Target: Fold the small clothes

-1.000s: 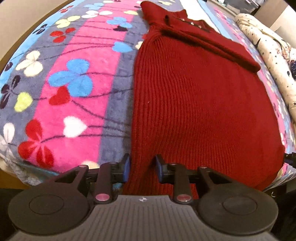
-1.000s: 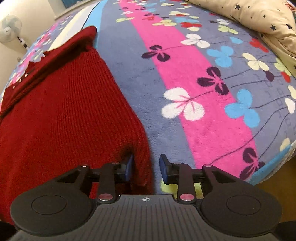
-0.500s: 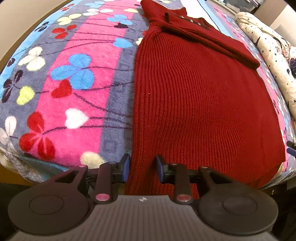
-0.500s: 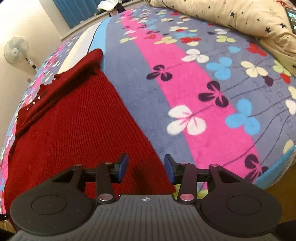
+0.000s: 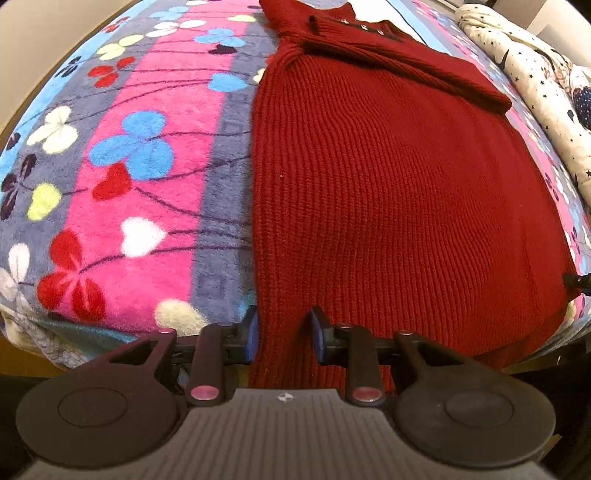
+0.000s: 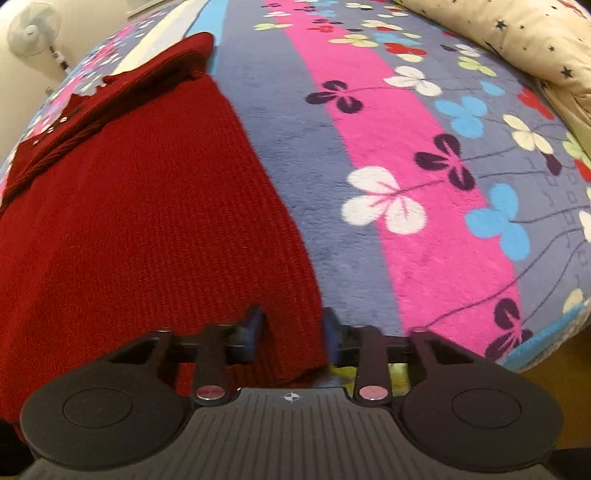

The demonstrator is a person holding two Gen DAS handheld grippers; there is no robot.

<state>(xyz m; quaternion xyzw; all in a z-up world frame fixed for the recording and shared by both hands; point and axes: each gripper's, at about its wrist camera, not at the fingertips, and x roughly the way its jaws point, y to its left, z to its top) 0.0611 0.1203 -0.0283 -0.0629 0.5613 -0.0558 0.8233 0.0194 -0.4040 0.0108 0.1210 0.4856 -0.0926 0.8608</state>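
We see a red sweater (image 5: 388,192) lying flat on a flowered blanket (image 5: 140,155), filling the centre and right of the left wrist frame. Our left hand-held gripper (image 5: 283,334) is released, its blue pads standing on both sides of the hem corner at the bottom centre. In the right wrist frame the sweater (image 6: 140,221) fills the left half, and our right hand-held gripper (image 6: 293,334) is also released around the other hem corner. A star-patterned quilt (image 6: 517,33) lies at the upper right.
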